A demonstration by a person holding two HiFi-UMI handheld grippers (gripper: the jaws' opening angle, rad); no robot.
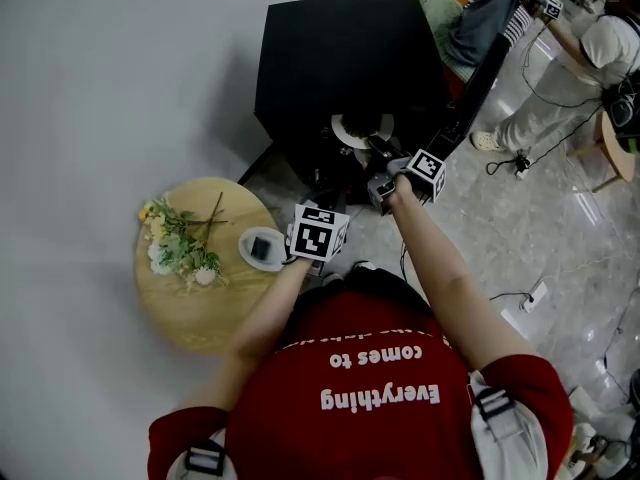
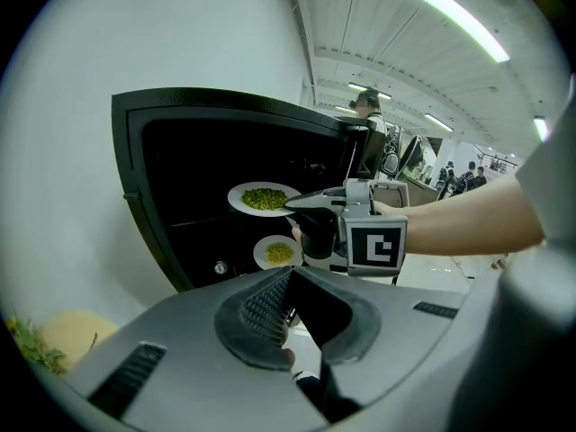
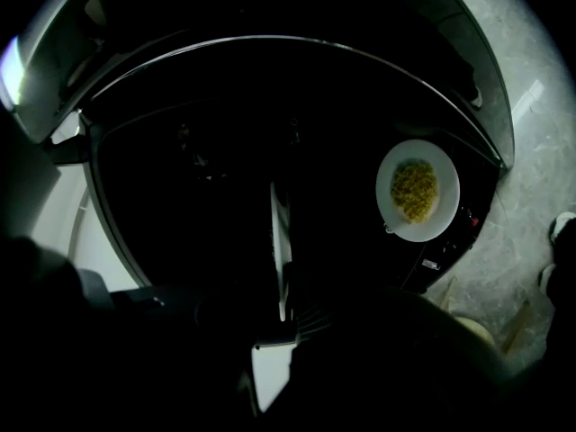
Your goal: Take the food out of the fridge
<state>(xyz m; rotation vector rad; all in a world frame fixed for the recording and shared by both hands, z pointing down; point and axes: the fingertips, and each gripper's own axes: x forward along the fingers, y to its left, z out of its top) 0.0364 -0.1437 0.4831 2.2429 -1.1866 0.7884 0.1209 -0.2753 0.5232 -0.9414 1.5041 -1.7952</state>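
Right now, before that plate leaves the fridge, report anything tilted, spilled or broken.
Nothing stands out. The upper plate sits level with its green food heaped on it, the right gripper clamped on its rim. The lower plate lies flat in the fridge, its yellow food in place. No spill shows.

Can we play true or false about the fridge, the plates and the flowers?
1. The right gripper grips the plate of green food by its rim. True.
2. The fridge is closed. False: it stands open.
3. A plate of yellow food sits in the fridge below the green one. True.
4. The flowers lie on the floor. False: they lie on the round wooden table.
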